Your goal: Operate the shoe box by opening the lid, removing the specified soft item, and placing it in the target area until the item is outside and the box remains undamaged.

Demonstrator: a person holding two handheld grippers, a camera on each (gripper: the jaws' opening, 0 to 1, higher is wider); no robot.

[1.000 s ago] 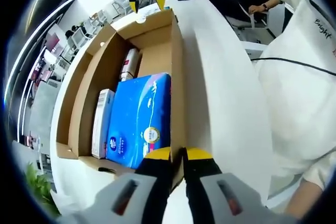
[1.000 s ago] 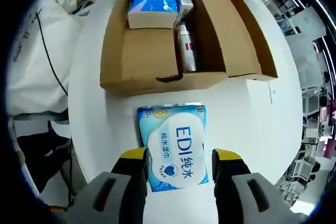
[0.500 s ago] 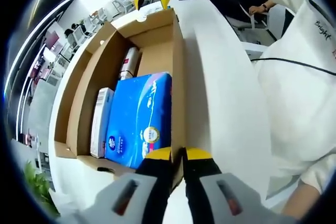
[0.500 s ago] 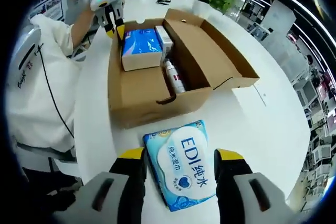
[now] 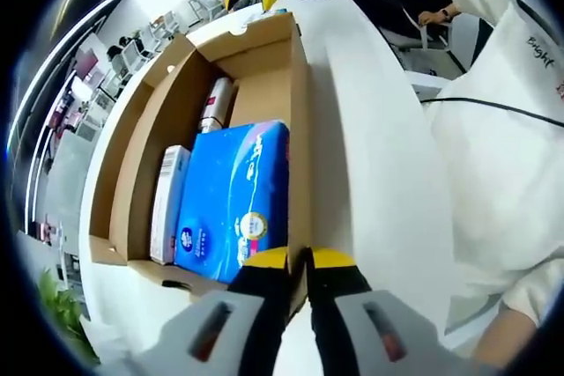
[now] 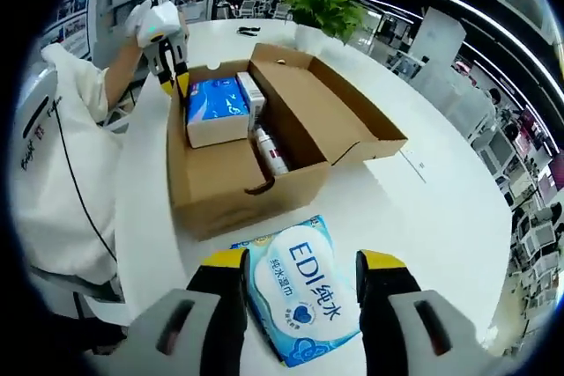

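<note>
On white round tabletop [image 6: 441,209], outside open brown cardboard shoe box [image 6: 238,187]: soft blue-white wet-wipe pack [image 6: 300,297].
Lying between spread right fingers [image 6: 227,263], released; left fingers [image 5: 264,261] pinched on box wall, probably steadying against damage.

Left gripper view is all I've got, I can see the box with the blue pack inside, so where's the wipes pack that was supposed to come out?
Observer: The wipes pack lies flat on the white table in front of the shoe box, outside it, between the jaws of the right gripper.
Operator: Is the right gripper holding it?
Observer: No, its jaws stand open on either side of the pack.
Operator: And my left gripper, what does it look like from there?
Observer: The left gripper is at the far end of the box, its jaws closed on the box wall beside the blue pack.
Operator: Is the lid torn?
Observer: The lid lies folded open to the side and looks whole.
</note>
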